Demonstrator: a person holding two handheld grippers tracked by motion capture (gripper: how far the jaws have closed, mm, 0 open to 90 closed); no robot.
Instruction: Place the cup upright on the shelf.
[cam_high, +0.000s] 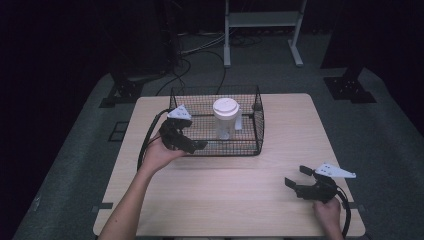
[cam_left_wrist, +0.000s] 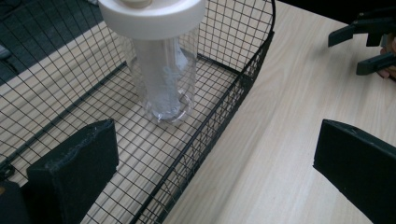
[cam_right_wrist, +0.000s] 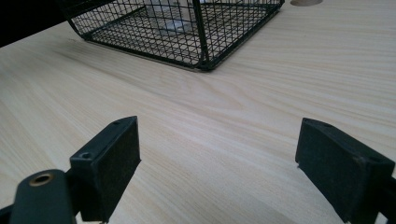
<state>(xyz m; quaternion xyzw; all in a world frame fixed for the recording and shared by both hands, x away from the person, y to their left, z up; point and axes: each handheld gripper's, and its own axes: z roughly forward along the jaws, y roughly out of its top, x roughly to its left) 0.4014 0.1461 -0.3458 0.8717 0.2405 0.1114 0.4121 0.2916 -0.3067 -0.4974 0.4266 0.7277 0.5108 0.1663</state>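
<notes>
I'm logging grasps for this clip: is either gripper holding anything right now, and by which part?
Nothing is held. The left gripper is open at the basket; the right gripper is open over the table.

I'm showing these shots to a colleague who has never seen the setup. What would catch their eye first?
Most likely the clear bottle with its broad white lid, standing upright inside the black wire basket at the far middle of the pale wooden table. Next, the left gripper, jaws open at the basket's near left corner, and the right gripper, open above bare wood near the right front.
</notes>
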